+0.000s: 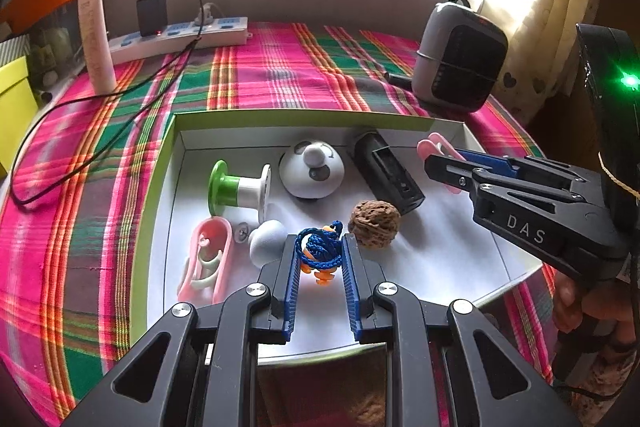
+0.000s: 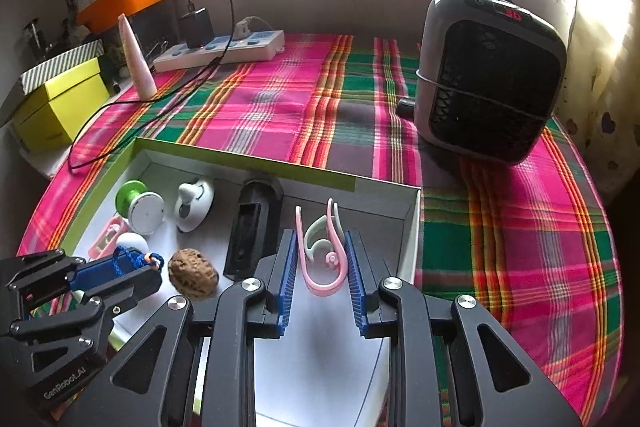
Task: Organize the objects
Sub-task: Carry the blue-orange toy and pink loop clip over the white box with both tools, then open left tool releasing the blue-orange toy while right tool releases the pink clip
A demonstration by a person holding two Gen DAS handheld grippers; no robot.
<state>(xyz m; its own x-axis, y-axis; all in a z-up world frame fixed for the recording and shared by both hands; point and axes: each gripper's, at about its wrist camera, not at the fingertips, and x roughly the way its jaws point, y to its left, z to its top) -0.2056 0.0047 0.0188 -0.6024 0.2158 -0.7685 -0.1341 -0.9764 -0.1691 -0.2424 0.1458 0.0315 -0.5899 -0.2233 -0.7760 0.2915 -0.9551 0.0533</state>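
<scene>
A white box with a green rim (image 1: pixel 304 115) lies on the plaid cloth and holds several small objects. My left gripper (image 1: pixel 319 251) is shut on a small orange toy wrapped in blue cord (image 1: pixel 319 251), above the box floor. My right gripper (image 2: pixel 321 251) is shut on a pink clip (image 2: pixel 322 267) with a pale green hook, near the box's right wall (image 2: pixel 414 227). In the box lie a walnut (image 1: pixel 374 223), a black case (image 1: pixel 390 173), a white dome toy (image 1: pixel 312 169), a green-and-white spool (image 1: pixel 238 189), a grey ball (image 1: pixel 266 241) and a second pink clip (image 1: pixel 206 261).
A grey heater (image 2: pixel 490 75) stands at the back right. A white power strip (image 1: pixel 180 37) with a black charger and trailing cable, and a pale tube (image 1: pixel 96 39), stand at the back left. A yellow box (image 2: pixel 60 105) sits beyond the table's left edge.
</scene>
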